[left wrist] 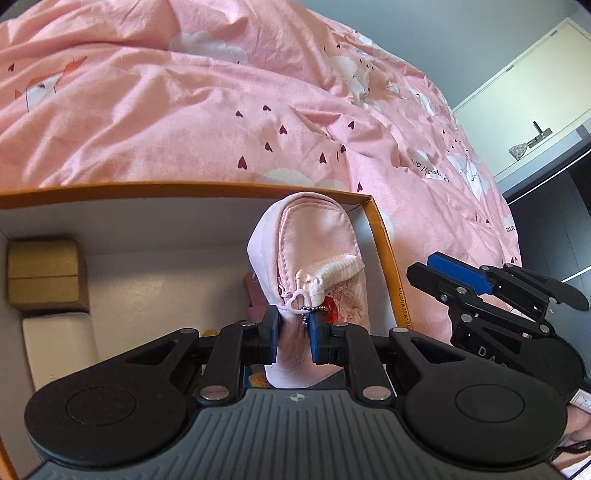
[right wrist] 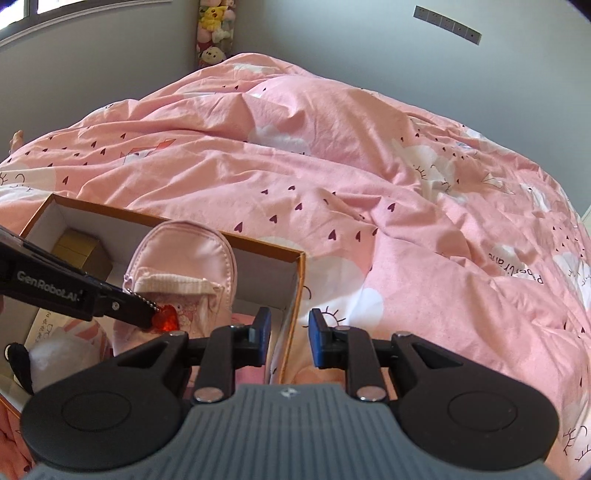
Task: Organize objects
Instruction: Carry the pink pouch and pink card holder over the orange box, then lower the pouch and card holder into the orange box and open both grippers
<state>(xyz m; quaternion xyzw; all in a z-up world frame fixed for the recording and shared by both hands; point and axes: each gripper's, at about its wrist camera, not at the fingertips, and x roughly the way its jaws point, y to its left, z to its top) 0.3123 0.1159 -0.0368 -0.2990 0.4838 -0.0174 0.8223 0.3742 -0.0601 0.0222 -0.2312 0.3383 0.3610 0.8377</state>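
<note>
Pink cotton covers the bed (right wrist: pixel 332 177), a rumpled duvet printed with dark hearts and white clouds, and it carries everything here. Taking the orange-rimmed cardboard box (left wrist: pixel 373 210) as the landmark: it sits open on the duvet, white inside. In its far left corner stands a small brown carton (left wrist: pixel 44 275), and just in front of that lies a white block (left wrist: pixel 59 343). Toward the box's right wall a pale pink zip pouch (left wrist: pixel 314 251) stands upright inside it, its top rising above the rim, a red heart charm (right wrist: pixel 168 319) hanging on a bead chain from its zip.

The left gripper (left wrist: pixel 293 332) reaches down into the box, its blue-padded fingers (left wrist: pixel 271 332) drawn narrow and pinching the lower part of the pouch by the zip pull. The right gripper (right wrist: pixel 290 332) hangs over the box's right wall, one finger inside the rim and one outside; its fingers stand a little apart with nothing between them.

Beyond the box, past the bed, the room has grey walls. A column of plush toys (right wrist: pixel 214 29) fills the far corner, a window edge shows to its left, and a white cabinet (left wrist: pixel 532 74) stands off to the right.
</note>
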